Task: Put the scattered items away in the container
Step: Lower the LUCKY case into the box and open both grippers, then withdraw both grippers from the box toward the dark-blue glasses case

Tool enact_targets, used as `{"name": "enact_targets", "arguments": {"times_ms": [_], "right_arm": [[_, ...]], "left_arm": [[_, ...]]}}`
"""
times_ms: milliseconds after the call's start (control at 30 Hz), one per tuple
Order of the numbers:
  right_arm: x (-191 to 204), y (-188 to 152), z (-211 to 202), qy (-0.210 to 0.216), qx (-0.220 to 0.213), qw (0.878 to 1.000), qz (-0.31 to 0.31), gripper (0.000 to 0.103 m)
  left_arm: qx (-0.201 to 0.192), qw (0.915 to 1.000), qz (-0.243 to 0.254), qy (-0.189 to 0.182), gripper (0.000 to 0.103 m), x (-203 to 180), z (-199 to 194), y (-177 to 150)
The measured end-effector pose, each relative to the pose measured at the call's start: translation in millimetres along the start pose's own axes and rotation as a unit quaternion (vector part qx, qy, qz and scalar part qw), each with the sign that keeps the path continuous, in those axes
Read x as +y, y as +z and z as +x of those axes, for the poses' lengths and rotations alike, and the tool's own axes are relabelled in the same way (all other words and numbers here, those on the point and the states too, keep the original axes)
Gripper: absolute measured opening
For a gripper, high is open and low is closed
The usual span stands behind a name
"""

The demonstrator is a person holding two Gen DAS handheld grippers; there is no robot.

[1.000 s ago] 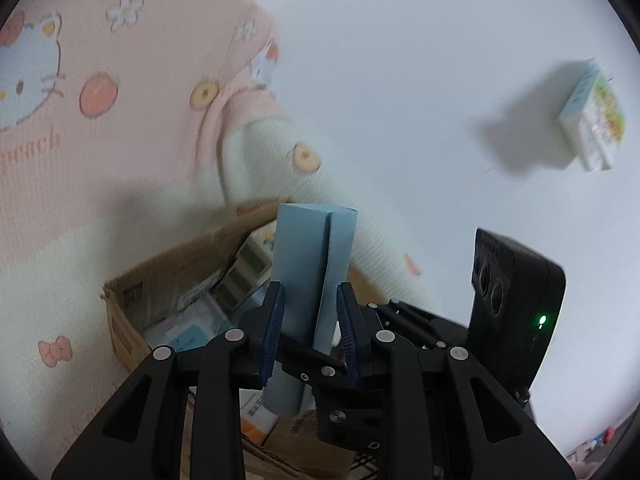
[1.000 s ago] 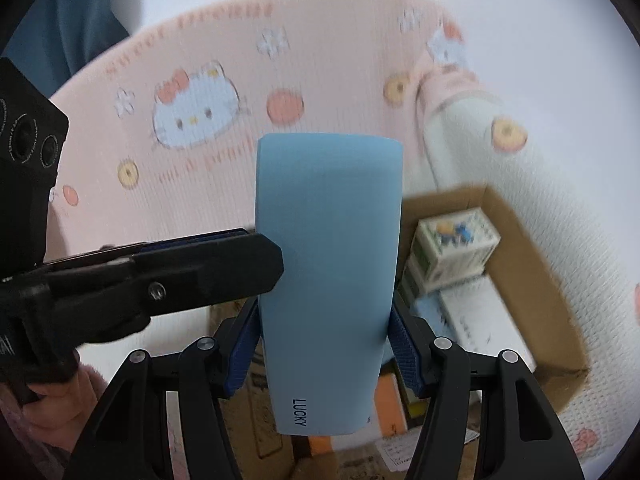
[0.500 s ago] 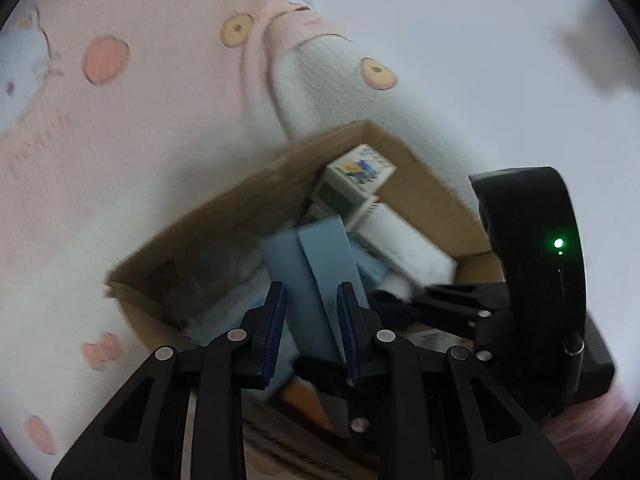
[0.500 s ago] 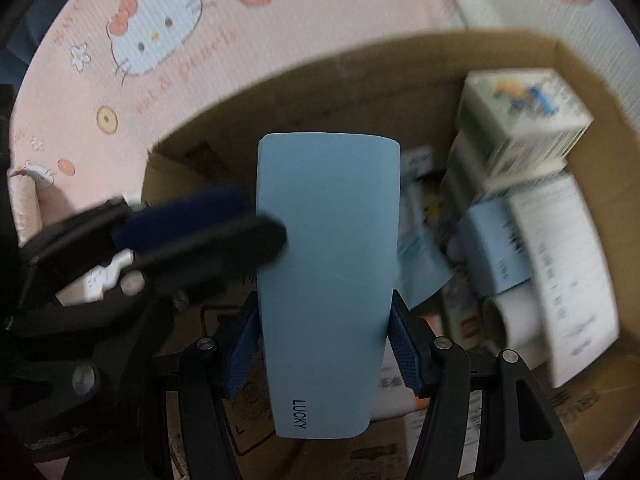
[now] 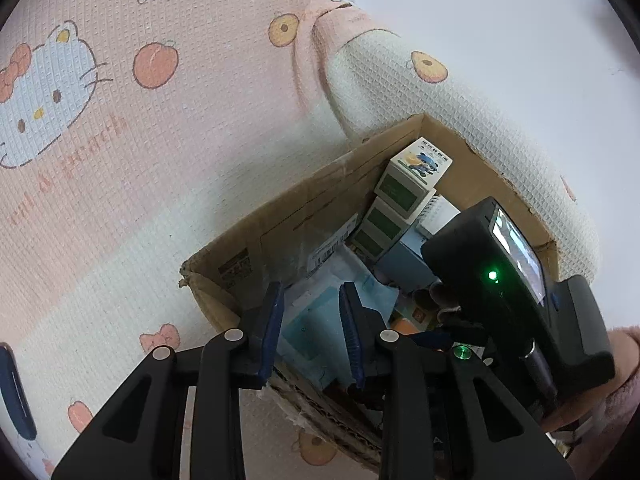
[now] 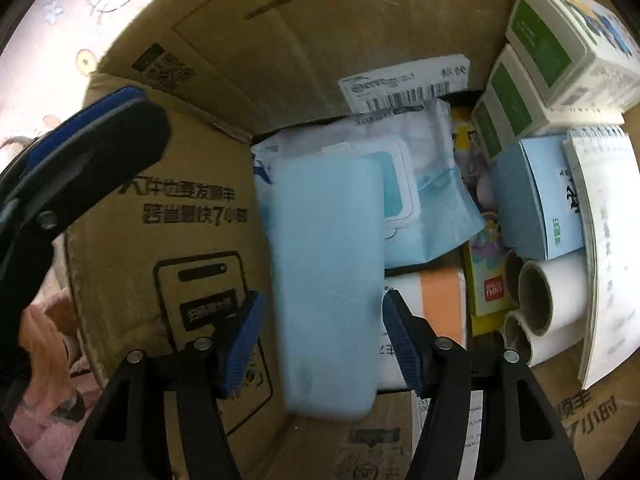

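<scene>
The cardboard box sits on a pink and cream blanket and holds several items. In the right wrist view a light blue case lies blurred inside the box, on a wipes pack. My right gripper is open over the box, its jaws apart on either side of the case and not touching it. My left gripper is open and empty over the box's near corner. Its finger also shows at the left of the right wrist view.
The box also holds stacked green and white cartons, a blue tissue pack, white rolls and a spiral notepad. The Hello Kitty blanket surrounds the box. The right gripper's camera body is at the box's right side.
My right gripper lowered into the box and opened, releasing the blue case, which now lies in the box. My left gripper let go of the case and stays above the box corner.
</scene>
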State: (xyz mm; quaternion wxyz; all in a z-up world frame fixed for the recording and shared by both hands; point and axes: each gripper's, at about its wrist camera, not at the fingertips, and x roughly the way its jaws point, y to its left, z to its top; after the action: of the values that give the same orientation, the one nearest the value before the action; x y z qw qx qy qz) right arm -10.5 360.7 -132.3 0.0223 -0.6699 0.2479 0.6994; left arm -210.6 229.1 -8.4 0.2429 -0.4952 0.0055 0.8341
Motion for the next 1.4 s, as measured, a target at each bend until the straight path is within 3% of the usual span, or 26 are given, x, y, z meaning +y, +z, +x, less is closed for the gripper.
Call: {"name": "enact_targets", "arguments": {"times_ms": [200, 367, 500, 667, 833, 967, 1033, 1167, 1400], "right_arm": [[4, -9, -21, -0.023, -0.022, 0.999, -0.004, 0.06], [14, -27, -49, -0.086, -0.078, 0.993, -0.006, 0.061], [35, -38, -73, -0.133, -0.144, 0.981, -0.001, 0.065], [69, -56, -98, -0.184, -0.251, 0.95, 0.004, 0.071], [115, -60, -99, -0.244, -0.36, 0.9, -0.02, 0.081], [151, -55, -84, -0.315, -0.369, 0.872, -0.071, 0.081], [166, -55, -79, -0.322, -0.373, 0.865, -0.093, 0.081], [187, -47, -57, -0.302, -0.366, 0.872, -0.121, 0.081], [221, -22, -5, -0.185, -0.329, 0.908, -0.181, 0.082]], "left_arm": [[-0.001, 1.0, 0.004, -0.003, 0.033, -6, -1, -3], [-0.015, 0.9998, -0.003, -0.012, 0.035, -3, -10, -5], [-0.039, 0.9969, -0.026, -0.063, 0.051, 4, -30, -12], [-0.088, 0.9927, -0.043, -0.07, 0.055, 18, -55, -32], [-0.127, 0.9828, -0.086, -0.102, 0.061, 49, -75, -59], [-0.15, 0.9751, -0.136, -0.089, 0.062, 83, -90, -78], [-0.155, 0.9735, -0.154, -0.066, 0.062, 101, -96, -88], [-0.173, 0.9685, -0.176, -0.034, 0.062, 129, -106, -112], [-0.156, 0.9634, -0.218, -0.004, 0.062, 181, -109, -169]]}}
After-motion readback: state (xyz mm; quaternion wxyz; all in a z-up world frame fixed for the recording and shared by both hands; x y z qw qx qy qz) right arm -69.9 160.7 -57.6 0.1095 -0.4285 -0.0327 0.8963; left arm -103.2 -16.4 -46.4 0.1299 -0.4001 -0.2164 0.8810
